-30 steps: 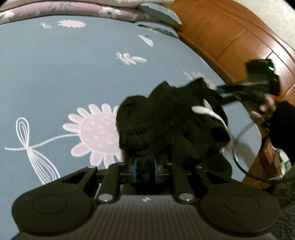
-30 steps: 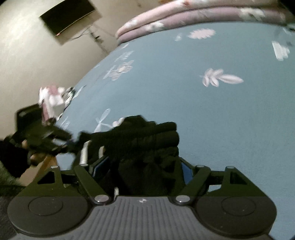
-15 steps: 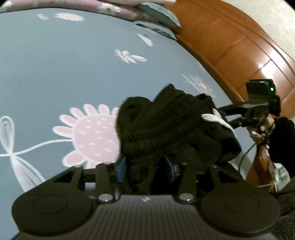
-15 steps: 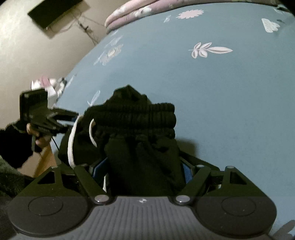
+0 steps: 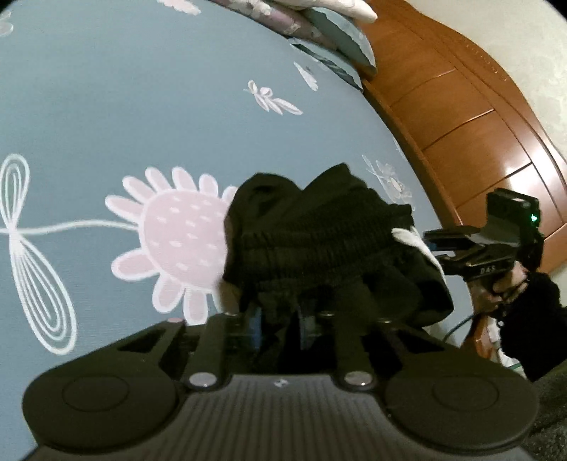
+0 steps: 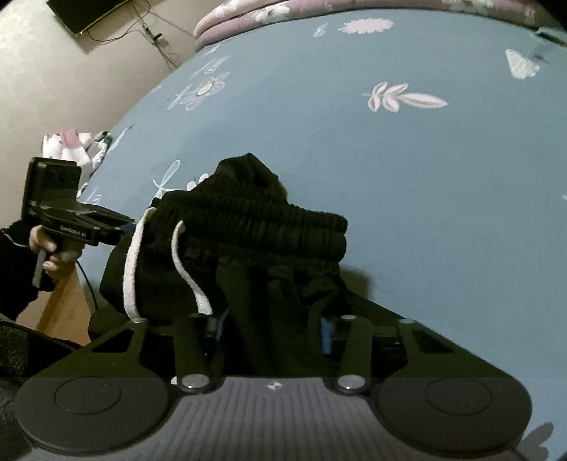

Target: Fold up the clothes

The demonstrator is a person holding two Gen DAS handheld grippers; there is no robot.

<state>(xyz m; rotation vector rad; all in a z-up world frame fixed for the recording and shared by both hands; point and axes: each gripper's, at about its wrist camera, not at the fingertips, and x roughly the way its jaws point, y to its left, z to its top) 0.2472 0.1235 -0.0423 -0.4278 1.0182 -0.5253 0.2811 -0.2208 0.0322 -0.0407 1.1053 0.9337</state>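
A pair of black trousers (image 5: 319,244) with a ribbed elastic waistband (image 6: 262,220) hangs bunched between the two grippers, held over the near part of the bed, close to its edge. A white drawstring (image 6: 133,269) loops down from the waistband on the side nearer the left gripper; its other end (image 5: 418,244) shows in the left view.

The left gripper (image 5: 280,319) has its jaws drawn close together on a fold of the black cloth just below the waistband. The right gripper (image 6: 271,328) has its jaws set wider, with a thick bundle of the same cloth filling the gap between the blue pads (image 6: 325,335), so it is gripping the trousers too. Each gripper shows in the other's view, held by a hand (image 6: 46,248) in a dark sleeve (image 5: 531,319), just beside the garment.

The hanging cloth hides the bed straight ahead of both cameras. The bed is covered by a blue sheet (image 5: 106,106) printed with pale pink flowers (image 5: 173,234) and white leaves. Pillows (image 5: 329,28) lie at the far end against a wooden headboard (image 5: 478,117). A folded purple quilt (image 6: 319,9) lies along the far edge, a small pink and white item (image 6: 71,145) sits at the bed's side, and a dark screen (image 6: 88,10) hangs on the beige wall.
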